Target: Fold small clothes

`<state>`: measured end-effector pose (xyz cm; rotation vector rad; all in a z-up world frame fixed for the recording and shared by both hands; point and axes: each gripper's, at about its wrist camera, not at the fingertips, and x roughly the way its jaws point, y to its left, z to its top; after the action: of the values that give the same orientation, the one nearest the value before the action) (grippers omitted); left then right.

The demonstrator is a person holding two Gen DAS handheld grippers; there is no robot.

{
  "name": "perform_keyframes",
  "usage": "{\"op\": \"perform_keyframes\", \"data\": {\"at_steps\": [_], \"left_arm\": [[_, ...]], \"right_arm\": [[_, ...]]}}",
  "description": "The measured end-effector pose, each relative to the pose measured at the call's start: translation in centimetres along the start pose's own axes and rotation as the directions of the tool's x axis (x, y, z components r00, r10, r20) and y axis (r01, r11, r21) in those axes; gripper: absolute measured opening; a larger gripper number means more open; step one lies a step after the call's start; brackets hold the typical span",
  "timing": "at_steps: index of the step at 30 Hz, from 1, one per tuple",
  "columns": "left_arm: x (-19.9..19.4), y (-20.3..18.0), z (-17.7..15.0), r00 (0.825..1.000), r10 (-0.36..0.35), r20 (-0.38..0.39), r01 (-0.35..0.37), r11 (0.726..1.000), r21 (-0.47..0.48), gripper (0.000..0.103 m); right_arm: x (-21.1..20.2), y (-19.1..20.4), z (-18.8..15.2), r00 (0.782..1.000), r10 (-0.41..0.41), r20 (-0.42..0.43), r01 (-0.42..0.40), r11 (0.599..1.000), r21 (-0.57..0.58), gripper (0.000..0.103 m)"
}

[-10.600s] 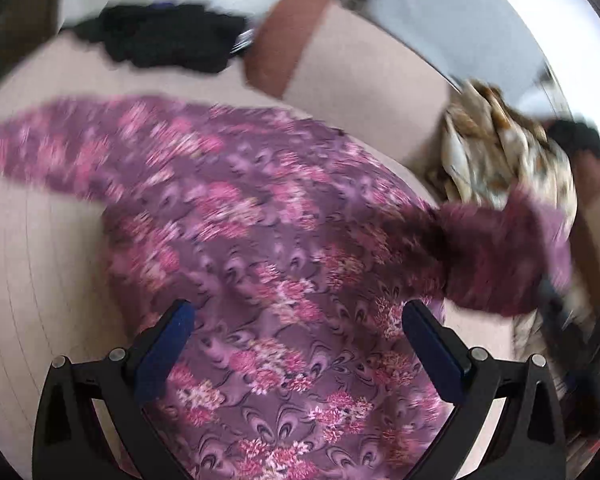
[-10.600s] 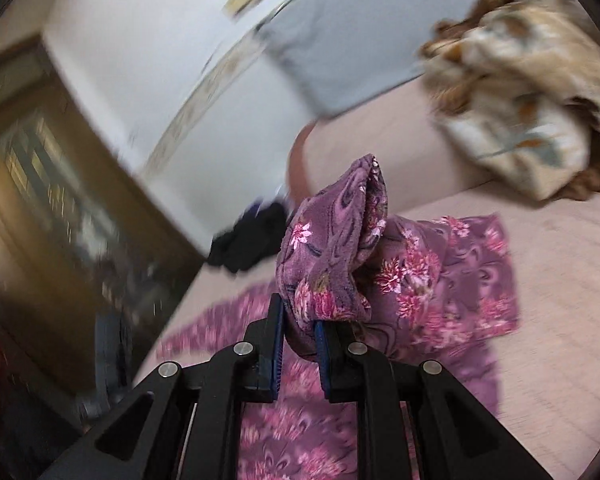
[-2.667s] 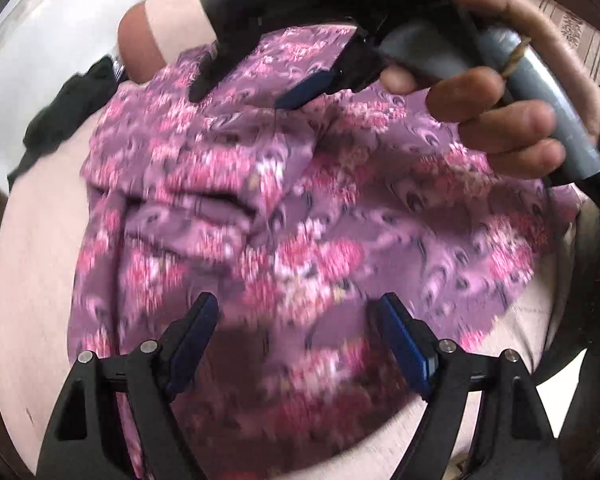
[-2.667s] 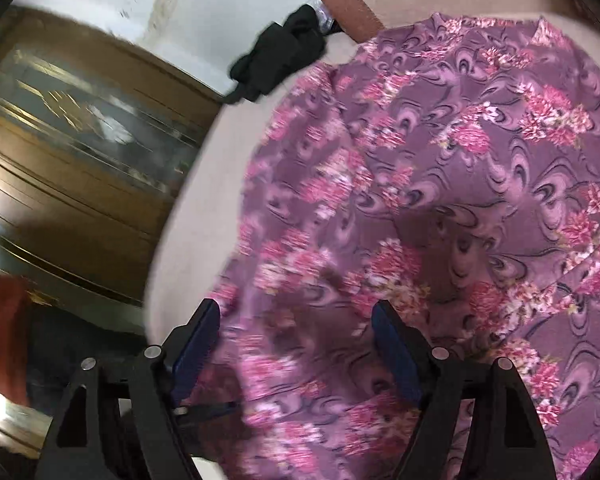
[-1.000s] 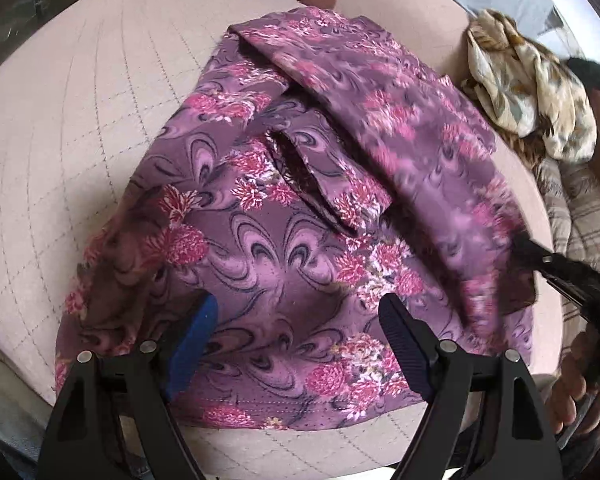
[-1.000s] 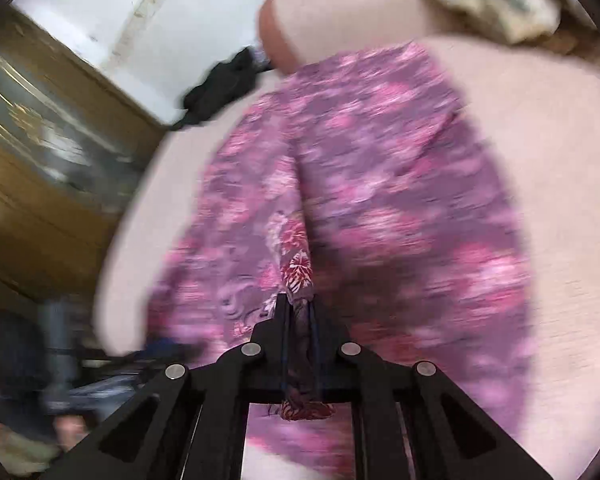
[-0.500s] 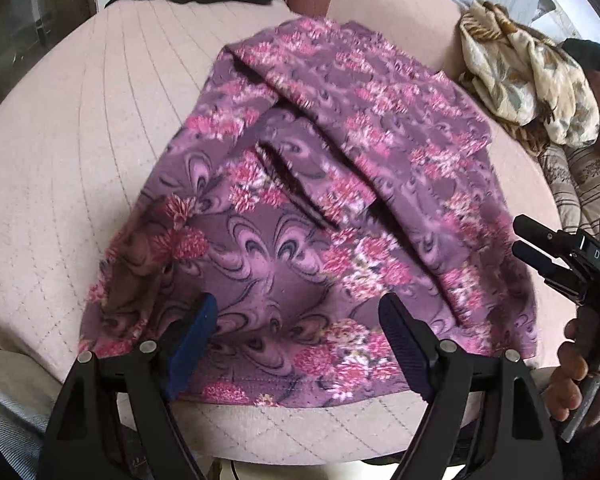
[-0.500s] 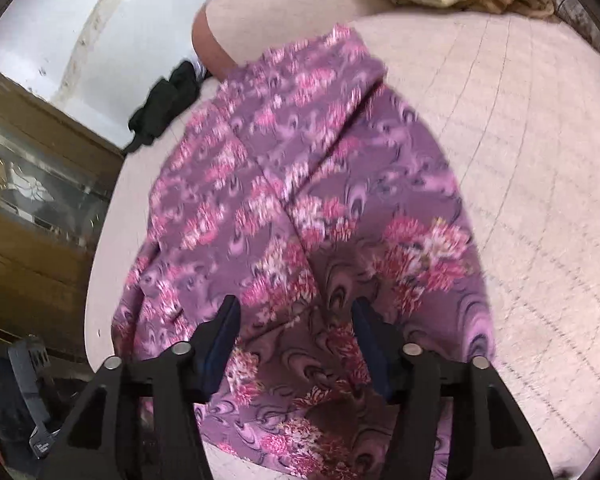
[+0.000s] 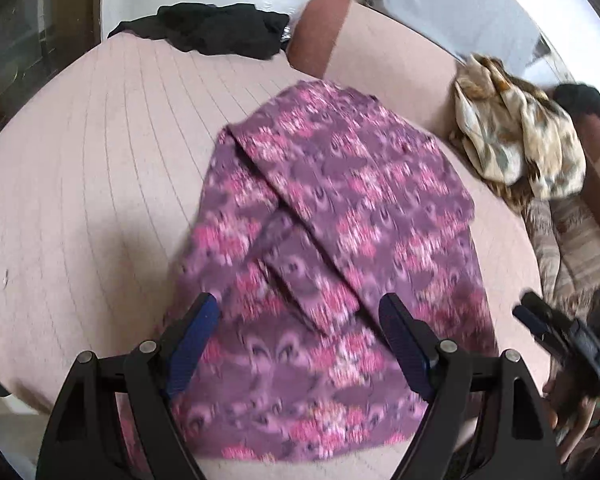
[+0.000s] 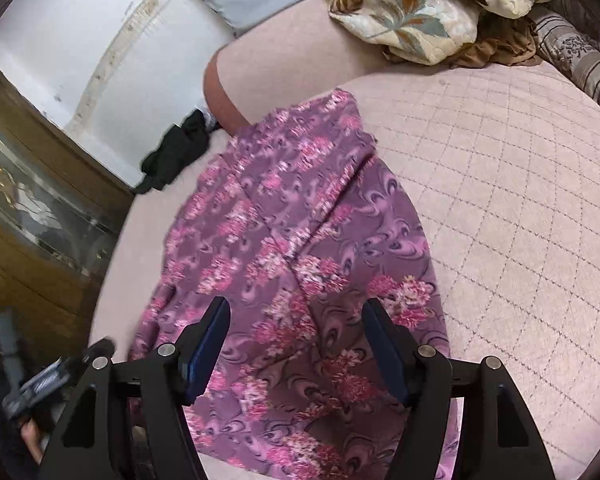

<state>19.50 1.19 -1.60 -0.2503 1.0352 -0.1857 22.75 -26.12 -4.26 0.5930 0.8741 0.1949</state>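
the purple floral garment (image 9: 340, 240) lies on the quilted pink cushion (image 10: 520, 200), one side panel folded over its middle. left gripper (image 9: 300, 340) and right gripper (image 10: 296, 344) hover above, jaws spread, empty. further folds appear outstanding.

Folded garment (image 9: 340, 240) on bed (image 9: 80, 200), blanket (image 9: 516, 140) behind right.
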Motion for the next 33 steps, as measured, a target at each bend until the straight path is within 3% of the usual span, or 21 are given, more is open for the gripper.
{"op": "perform_keyframes", "data": {"at_steps": [3,6,12,19,21,23,24,25,26,27,28,30,31,33], "left_arm": [[1.6,1.2,2.6,1.000,-0.015,-0.023,0.014,0.999,-0.037,0.082],[3.3,1.8,5.8,0.998,-0.039,-0.039,0.038,0.999,-0.035,0.082],[7.5,3.1,15.2,0.998,-0.015,-0.063,0.011,0.998,-0.065,0.082],[18.7,2.9,24.6,0.983,-0.073,-0.166,0.055,0.992,-0.111,0.081],[22.2,2.2,26.4,0.978,-0.069,-0.195,0.051,0.994,-0.093,0.075],[24.7,1.9,27.5,0.974,-0.045,-0.224,0.028,0.996,-0.082,0.058],[25.1,1.7,27.9,0.977,-0.032,-0.209,0.016,0.997,-0.077,0.056],[25.2,1.4,28.2,0.981,-0.028,-0.194,0.017,0.998,-0.056,0.048],[25.4,0.7,28.4,0.980,-0.048,-0.195,0.047,0.999,-0.008,0.021],[25.8,0.3,28.5,0.972,-0.076,-0.224,0.080,0.997,0.008,0.007],[26.2,0.1,28.6,0.967,-0.076,-0.245,0.081,0.997,0.010,0.006],[25.8,-0.2,29.0,0.973,-0.051,-0.227,0.064,0.996,0.054,0.005],[25.2,0.0,29.3,0.977,-0.044,-0.207,0.058,0.996,0.062,0.005],[23.7,1.0,30.4,0.985,-0.071,-0.160,0.078,0.996,0.037,0.004]], "right_arm": [[0.3,0.2,1.2,0.999,0.027,-0.022,-0.027,1.000,0.004,0.074],[2.3,0.3,3.4,0.987,0.120,-0.107,-0.114,0.992,0.058,0.074],[7.4,0.2,11.7,0.988,0.025,-0.153,-0.034,0.998,-0.054,0.074],[17.4,-3.9,21.8,0.980,-0.003,-0.197,0.006,1.000,0.012,0.074],[20.0,-4.9,24.9,0.984,-0.051,-0.170,0.053,0.999,0.009,0.071],[21.6,-5.6,27.5,0.986,-0.094,-0.137,0.097,0.995,0.011,0.071],[22.8,-5.9,28.7,0.983,-0.132,-0.126,0.132,0.991,-0.008,0.071],[23.9,-6.4,29.2,0.978,-0.163,-0.130,0.163,0.987,-0.010,0.069],[25.3,-7.0,29.5,0.972,-0.173,-0.156,0.175,0.985,-0.003,0.062],[26.5,-7.4,29.4,0.968,-0.172,-0.180,0.176,0.984,0.002,0.061],[26.6,-7.2,29.4,0.973,-0.172,-0.153,0.172,0.985,-0.010,0.059],[26.3,-6.4,29.2,0.981,-0.123,-0.151,0.117,0.992,-0.050,0.015],[26.5,-6.2,28.9,0.976,-0.121,-0.182,0.111,0.992,-0.064,0.008],[25.9,-5.9,28.6,0.972,-0.160,-0.172,0.145,0.985,-0.098,0.007]]}}
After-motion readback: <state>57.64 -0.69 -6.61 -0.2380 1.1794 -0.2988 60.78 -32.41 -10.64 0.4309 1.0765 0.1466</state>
